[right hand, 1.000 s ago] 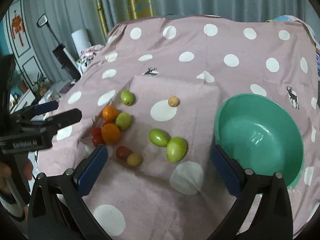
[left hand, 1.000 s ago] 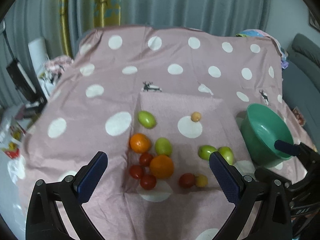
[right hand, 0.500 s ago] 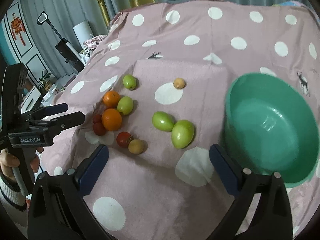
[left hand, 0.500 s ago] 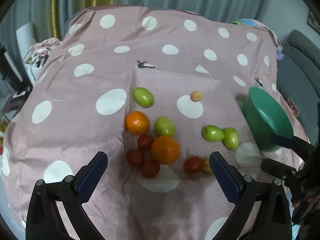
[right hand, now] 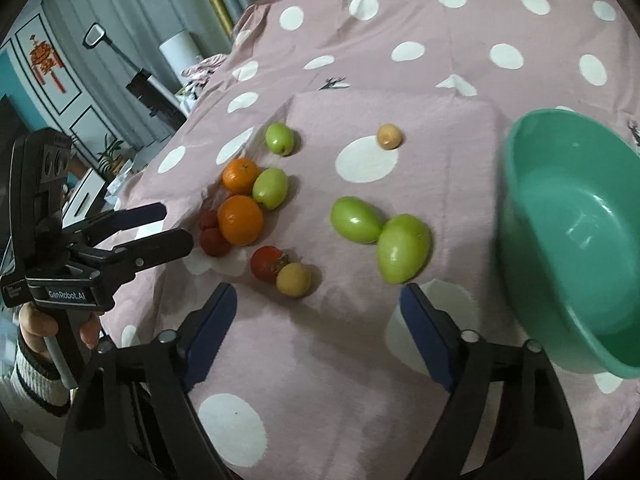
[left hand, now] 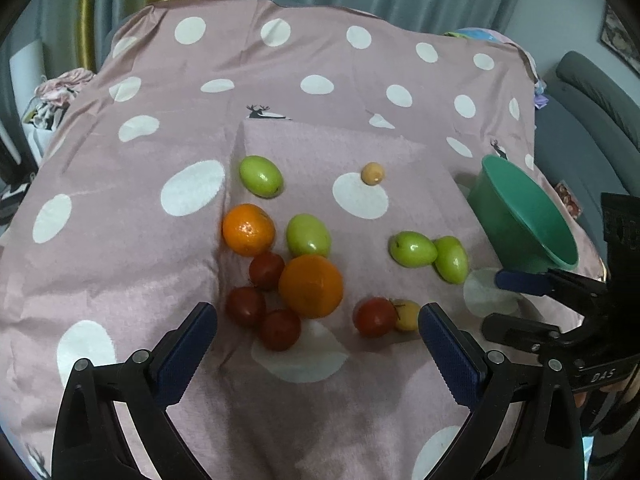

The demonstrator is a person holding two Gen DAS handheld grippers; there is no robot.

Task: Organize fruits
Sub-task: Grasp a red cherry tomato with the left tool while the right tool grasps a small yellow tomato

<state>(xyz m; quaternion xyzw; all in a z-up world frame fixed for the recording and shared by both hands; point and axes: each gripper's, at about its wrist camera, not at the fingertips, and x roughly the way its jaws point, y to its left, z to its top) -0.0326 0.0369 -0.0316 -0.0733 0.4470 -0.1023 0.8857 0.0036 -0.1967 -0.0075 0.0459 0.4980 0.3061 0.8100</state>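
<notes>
Loose fruit lies on a pink polka-dot cloth (left hand: pixel 120 264): two oranges (left hand: pixel 311 286) (left hand: pixel 248 229), several green fruits (left hand: pixel 308 235) (right hand: pixel 404 249), several red tomatoes (left hand: pixel 280 329) and small yellow fruits (right hand: pixel 294 279). A green bowl (right hand: pixel 576 240), empty, stands at the right; it also shows in the left wrist view (left hand: pixel 524 216). My left gripper (left hand: pixel 318 340) is open and empty, just short of the big orange and tomatoes. My right gripper (right hand: pixel 318 320) is open and empty, just short of the yellow fruit and a green fruit.
The cloth covers a raised surface with a flat square bump under the fruit. Curtains hang behind. A grey sofa (left hand: pixel 592 96) is at the right, and clutter with a white roll (right hand: pixel 180 52) at the left beyond the cloth's edge.
Both grippers have moved forward and lower toward the fruit, which now looks larger and closer. Jaws stay open. No fruit has moved.
</notes>
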